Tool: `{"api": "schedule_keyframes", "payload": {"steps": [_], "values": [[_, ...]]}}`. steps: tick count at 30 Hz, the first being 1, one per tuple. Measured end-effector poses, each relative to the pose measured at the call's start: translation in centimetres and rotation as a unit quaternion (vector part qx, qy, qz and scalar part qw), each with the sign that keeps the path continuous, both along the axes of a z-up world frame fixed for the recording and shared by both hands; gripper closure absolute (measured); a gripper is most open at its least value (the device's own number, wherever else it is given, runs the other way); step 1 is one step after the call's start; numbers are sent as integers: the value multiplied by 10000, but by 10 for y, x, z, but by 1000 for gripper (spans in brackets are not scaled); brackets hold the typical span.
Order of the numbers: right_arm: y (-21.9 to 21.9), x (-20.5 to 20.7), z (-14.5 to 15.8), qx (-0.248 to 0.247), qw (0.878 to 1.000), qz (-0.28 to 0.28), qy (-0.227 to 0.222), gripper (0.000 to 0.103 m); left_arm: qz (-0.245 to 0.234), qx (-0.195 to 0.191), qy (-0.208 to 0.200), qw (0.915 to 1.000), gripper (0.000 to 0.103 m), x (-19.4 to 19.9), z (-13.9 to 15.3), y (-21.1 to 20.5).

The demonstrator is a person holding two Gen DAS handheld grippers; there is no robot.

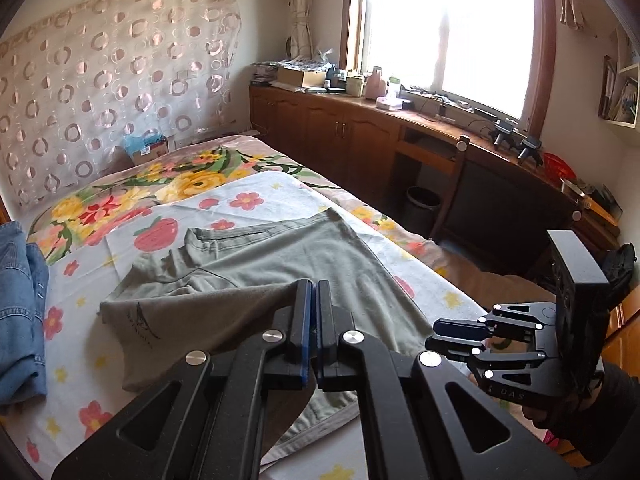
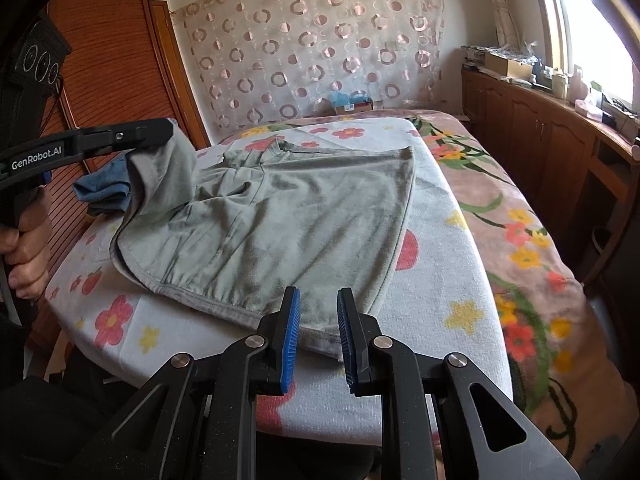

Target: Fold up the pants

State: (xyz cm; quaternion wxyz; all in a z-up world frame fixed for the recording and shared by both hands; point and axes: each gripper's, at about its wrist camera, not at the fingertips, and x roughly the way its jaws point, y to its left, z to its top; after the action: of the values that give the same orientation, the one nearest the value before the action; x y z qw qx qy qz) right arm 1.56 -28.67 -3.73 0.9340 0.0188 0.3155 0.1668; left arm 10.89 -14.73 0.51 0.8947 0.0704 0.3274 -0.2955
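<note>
My left tongs (image 1: 314,320) are clamped on a corner of the grey-green pants (image 2: 288,220), pads pressed together with the cloth pinched between them. From the right wrist view that corner is lifted off the bed (image 2: 532,240) and drapes down from the tips, so I judge I hold it high to carry that edge over the rest of the garment for a fold.

The pants lie on the white flowered towel (image 2: 440,280) spread across the bed, waistband toward my near side, the far end rumpled by the zipper. Flat cloth under them gives me a clean surface to crease against.

My right tongs (image 2: 319,336) stand apart with nothing between the blue pads, just above the near hem. I keep them there, I think, to pin that edge or take the matching corner.

Blue jeans (image 1: 20,300) lie at the left, just beside the pants, out of the way.
</note>
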Motion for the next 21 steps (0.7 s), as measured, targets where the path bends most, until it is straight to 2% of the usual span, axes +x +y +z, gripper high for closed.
{"api": "schedule_keyframes", "payload": {"steps": [5,7,11,13,15,17,21], "values": [[4,-2,-1,1,10000,-3,2,84,189,91,146,9997,98,4,-4,1],[6,-1,0,4,10000,9,10,84,283,67,157,9995,88,6,-5,7],[10,1,-1,-7,10000,65,25,84,461,17,87,9989,61,6,-8,23],[13,3,0,-20,9999,107,26,84,517,10,95,9986,56,7,-11,30],[16,5,-1,-25,9999,139,28,84,583,83,99,9982,30,8,-15,36],[19,7,0,-18,9998,175,26,83,698,105,15,9975,24,8,-19,44],[30,10,2,-35,9996,269,-2,83,856,161,62,9962,24,7,-28,56]]}}
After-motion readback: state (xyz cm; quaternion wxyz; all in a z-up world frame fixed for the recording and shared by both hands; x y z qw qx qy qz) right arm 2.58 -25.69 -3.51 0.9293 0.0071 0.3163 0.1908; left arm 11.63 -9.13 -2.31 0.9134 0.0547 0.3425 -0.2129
